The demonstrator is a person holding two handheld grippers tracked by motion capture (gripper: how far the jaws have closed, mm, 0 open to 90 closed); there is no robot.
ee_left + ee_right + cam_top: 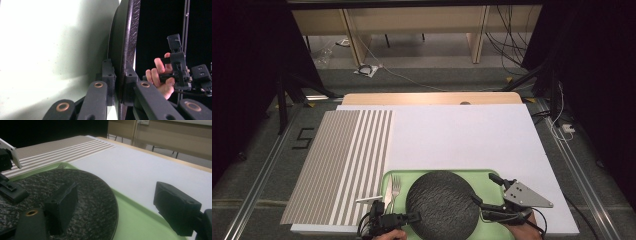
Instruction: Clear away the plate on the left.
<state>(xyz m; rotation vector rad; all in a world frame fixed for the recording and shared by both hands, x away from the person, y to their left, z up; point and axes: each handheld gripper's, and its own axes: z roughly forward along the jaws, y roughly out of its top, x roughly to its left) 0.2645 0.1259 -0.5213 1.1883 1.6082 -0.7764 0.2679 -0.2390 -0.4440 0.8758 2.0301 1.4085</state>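
A dark round plate (443, 204) lies on a green tray (492, 180) at the table's near edge. The left gripper (414, 217) clamps the plate's rim; the right gripper (493, 191) stands open beside it. Lifting seems underway; next, keep the plate level.

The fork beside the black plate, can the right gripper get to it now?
Probably not easily: the fork lies on the green tray past the black plate, which sits between it and the open right gripper.

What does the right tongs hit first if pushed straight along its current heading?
Probably nothing near: the right tongs, open, points over the dark plate's rim, across the green tray edge and white table sheet. Depth unclear.
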